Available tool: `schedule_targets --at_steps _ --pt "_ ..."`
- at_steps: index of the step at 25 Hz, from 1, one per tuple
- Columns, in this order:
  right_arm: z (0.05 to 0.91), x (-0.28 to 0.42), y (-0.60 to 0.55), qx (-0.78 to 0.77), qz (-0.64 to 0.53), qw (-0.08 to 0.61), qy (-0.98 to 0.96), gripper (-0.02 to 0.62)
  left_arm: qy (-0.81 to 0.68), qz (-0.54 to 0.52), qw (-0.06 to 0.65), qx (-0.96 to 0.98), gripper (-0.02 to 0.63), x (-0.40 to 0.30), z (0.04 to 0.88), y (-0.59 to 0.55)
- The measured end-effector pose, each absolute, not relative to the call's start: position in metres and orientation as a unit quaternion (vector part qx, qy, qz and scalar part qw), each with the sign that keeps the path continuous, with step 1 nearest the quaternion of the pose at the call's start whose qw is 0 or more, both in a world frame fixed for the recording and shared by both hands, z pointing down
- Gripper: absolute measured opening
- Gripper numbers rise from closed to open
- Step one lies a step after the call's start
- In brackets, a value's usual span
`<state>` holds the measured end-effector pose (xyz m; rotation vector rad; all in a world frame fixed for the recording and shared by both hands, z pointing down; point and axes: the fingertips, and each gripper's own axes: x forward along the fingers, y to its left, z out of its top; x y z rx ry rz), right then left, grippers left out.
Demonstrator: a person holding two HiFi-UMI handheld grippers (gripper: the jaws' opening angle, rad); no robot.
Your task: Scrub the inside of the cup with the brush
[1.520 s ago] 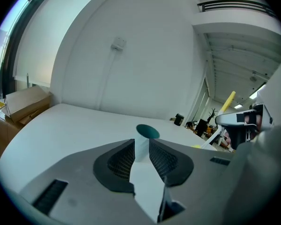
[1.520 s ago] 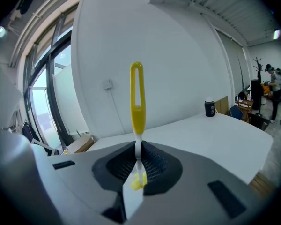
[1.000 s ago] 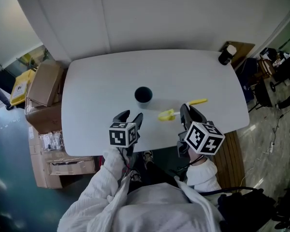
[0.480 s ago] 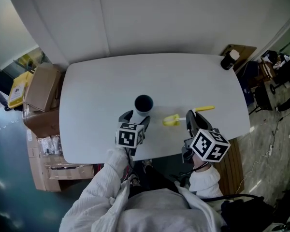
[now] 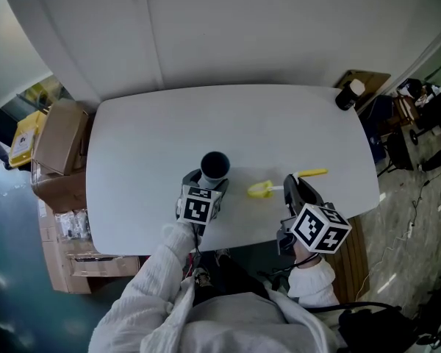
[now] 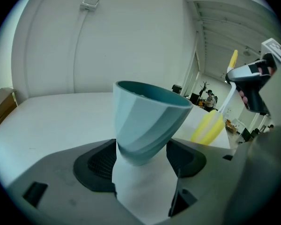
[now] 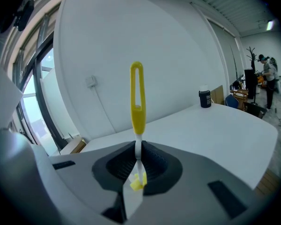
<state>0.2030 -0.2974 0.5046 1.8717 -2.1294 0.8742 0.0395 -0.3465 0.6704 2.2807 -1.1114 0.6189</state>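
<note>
Now — left gripper (image 6: 140, 159) jaws opening around cup (image 6: 147, 118), right gripper (image 7: 137, 162) clamping yellow brush (image 7: 137, 104)

From overhead, the left claw (image 5: 206, 182), jaws opening around the cup (image 5: 214, 165), is covering the cup's lower half. The right claw (image 5: 295, 187) is hiding the middle of the brush (image 5: 259, 190). In the right gripper view, a distant person (image 7: 270, 78) is standing too small to make out.

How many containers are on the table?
2: the blue cup between the left gripper's opening jaws, and a dark white-capped container at the table's far right corner.
</note>
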Motion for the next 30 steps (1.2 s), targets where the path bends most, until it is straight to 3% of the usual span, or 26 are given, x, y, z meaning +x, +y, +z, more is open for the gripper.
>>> schedule_targets --at_steps 16,30 --pt "0.502 0.190 -0.312 0.607 0.290 0.096 -0.733 0.084 -0.367 0.249 0.229 0.867 0.310 0.042 0.674 -0.350" --pt "0.482 0.164 -0.333 0.591 0.224 0.147 -0.761 0.084 -0.326 0.271 0.218 0.879 0.308 0.038 0.679 -0.351"
